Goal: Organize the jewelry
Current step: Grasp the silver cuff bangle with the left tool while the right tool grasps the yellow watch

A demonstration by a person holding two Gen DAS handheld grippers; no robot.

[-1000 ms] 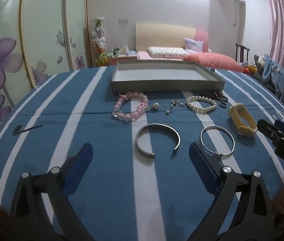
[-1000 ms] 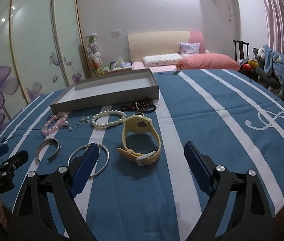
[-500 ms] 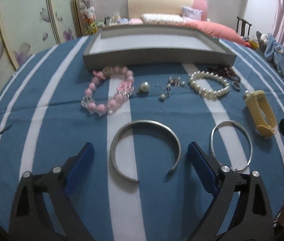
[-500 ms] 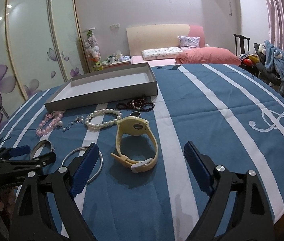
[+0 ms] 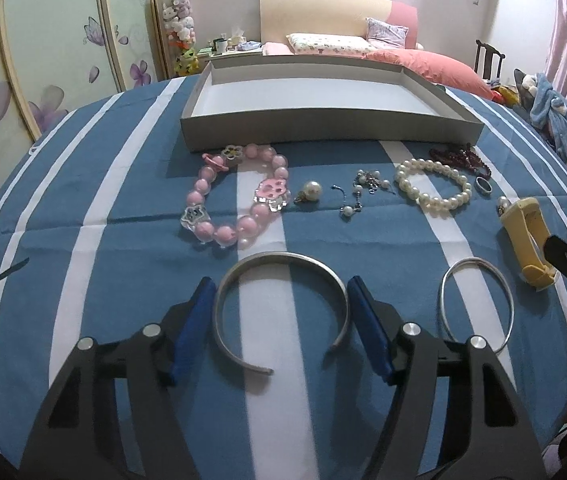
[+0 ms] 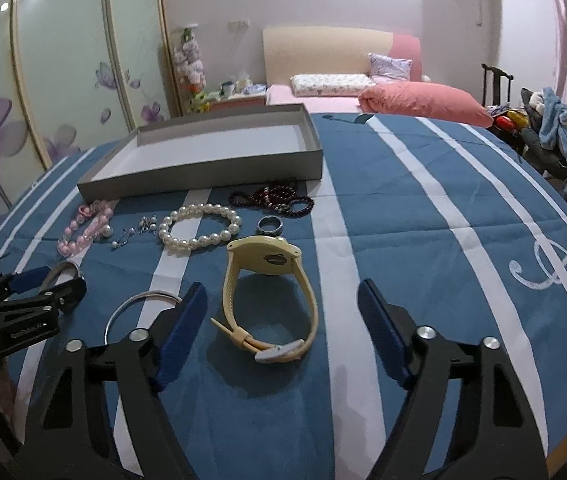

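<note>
My left claw (image 5: 279, 300) has narrowed since a moment ago, pads now bracketing the silver cuff bangle (image 5: 281, 304); grasp imminent, not confirmed. Right claw (image 6: 281, 312) hangs wide around the yellow watch (image 6: 269, 300).

Blue/white striped cloth (image 5: 131, 280) covers surface. Upper centre: grey tray (image 5: 323, 136). Mid row, L to R: pink bead bracelet (image 5: 235, 200), pearl bracelet (image 5: 431, 186), dark red beads (image 5: 459, 158), ring (image 5: 483, 186). Lower frame: open cuff (image 5: 283, 304), thin bangle (image 5: 477, 304), yellow watch (image 5: 525, 244).
</note>
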